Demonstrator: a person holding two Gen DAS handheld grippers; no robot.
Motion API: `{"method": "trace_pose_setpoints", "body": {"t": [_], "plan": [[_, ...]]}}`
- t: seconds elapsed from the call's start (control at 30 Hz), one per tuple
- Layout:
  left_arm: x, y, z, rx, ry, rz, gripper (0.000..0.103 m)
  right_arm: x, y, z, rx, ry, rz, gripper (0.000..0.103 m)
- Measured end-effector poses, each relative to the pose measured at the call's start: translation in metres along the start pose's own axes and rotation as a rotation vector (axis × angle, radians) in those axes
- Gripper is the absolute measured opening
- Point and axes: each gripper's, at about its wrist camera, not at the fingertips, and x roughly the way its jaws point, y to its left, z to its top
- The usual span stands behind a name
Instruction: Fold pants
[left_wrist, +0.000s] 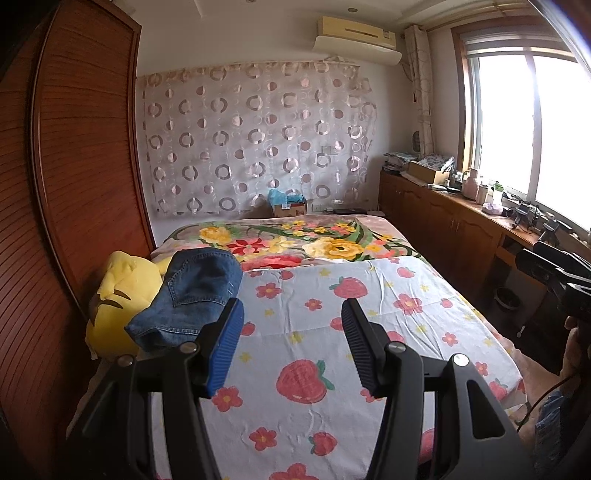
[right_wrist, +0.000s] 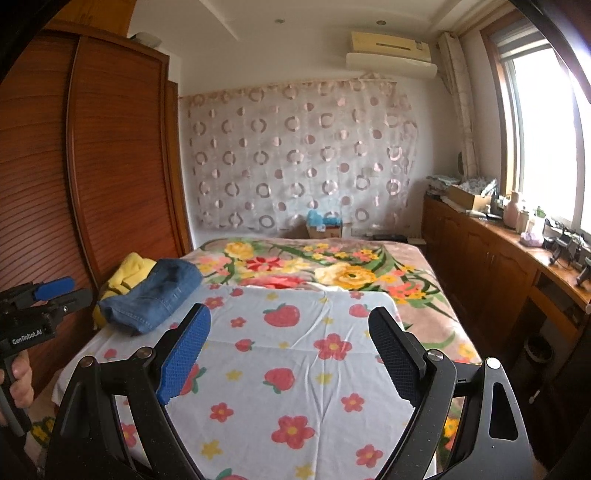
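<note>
- Jeans lie in a folded bundle at the sheet's far-left corner, against the yellow plush.
- Left gripper and right gripper: jaws spread, holding nothing, above the sheet.
- Fits folded-and-parked or awaiting spread-out; can't tell which.

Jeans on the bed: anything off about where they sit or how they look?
The jeans are bunched in a heap at the left edge of the strawberry sheet, leaning on a yellow plush toy rather than lying flat. Both the left gripper and right gripper are open and empty.
</note>
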Motion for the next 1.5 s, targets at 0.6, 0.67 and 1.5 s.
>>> {"method": "trace_pose_setpoints", "body": {"t": [0.6,0.67,1.5], "plan": [[-0.0019,0.0003,-0.0021,-0.011,-0.008,0.010,0.055,-0.0004,-0.0002,0.0003,0.002,-0.001,0.002,0.089],[-0.0021,0.0004,-0.0023,-0.013,-0.008,0.009,0.055,0.0002,-0.0002,-0.0005,0.002,-0.002,0.000,0.089],[-0.0019,0.0023,-0.0028,-0.013,-0.009,0.008,0.055,0.0001,-0.0003,-0.0018,0.002,-0.002,0.001,0.089]]}}
